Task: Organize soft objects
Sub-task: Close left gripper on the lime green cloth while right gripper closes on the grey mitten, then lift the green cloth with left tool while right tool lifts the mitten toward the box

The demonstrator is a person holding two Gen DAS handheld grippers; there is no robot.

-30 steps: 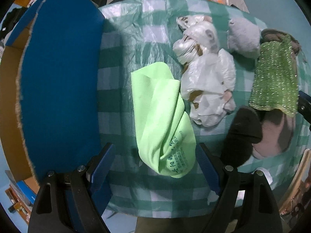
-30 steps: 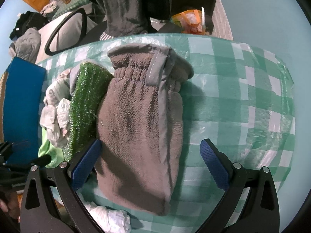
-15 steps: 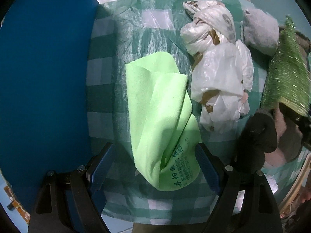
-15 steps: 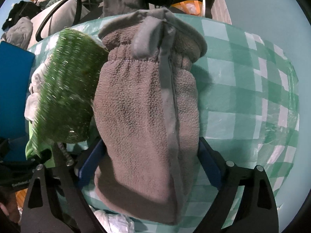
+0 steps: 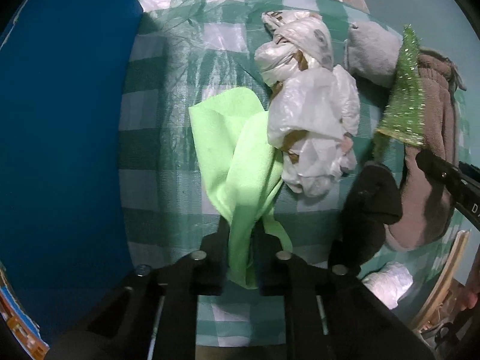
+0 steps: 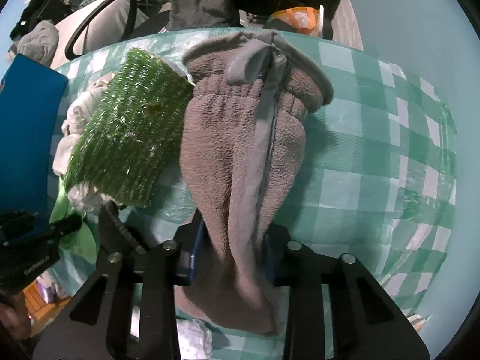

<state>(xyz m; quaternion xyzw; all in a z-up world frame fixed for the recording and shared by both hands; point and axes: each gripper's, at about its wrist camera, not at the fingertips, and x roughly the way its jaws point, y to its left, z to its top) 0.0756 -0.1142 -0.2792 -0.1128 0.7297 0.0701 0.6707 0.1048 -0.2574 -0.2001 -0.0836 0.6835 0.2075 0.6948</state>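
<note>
A light green cloth (image 5: 237,150) lies on the checked table cover (image 5: 180,114), and my left gripper (image 5: 240,240) is shut on its near end, which is bunched between the pads. The jaws of my right gripper (image 6: 232,255) are closing on a brown fleece mitten (image 6: 240,150); the blue pads squeeze its lower half into a fold. Against the mitten's left side a glittery green scrubber (image 6: 129,138) is tipped up on edge. Between cloth and scrubber lies a crumpled white plastic bag (image 5: 309,126).
A blue box (image 5: 60,150) stands along the table's left side. A grey soft piece (image 5: 372,57) lies at the back, a black fabric piece (image 5: 369,210) beside the mitten (image 5: 432,150). A chair (image 6: 99,30) and a person's legs are beyond the far edge.
Both grippers went from wide open to closed: the left on the green cloth, the right on the mitten, which has bunched up. The green scrubber tipped up on edge. The left gripper came lower.
</note>
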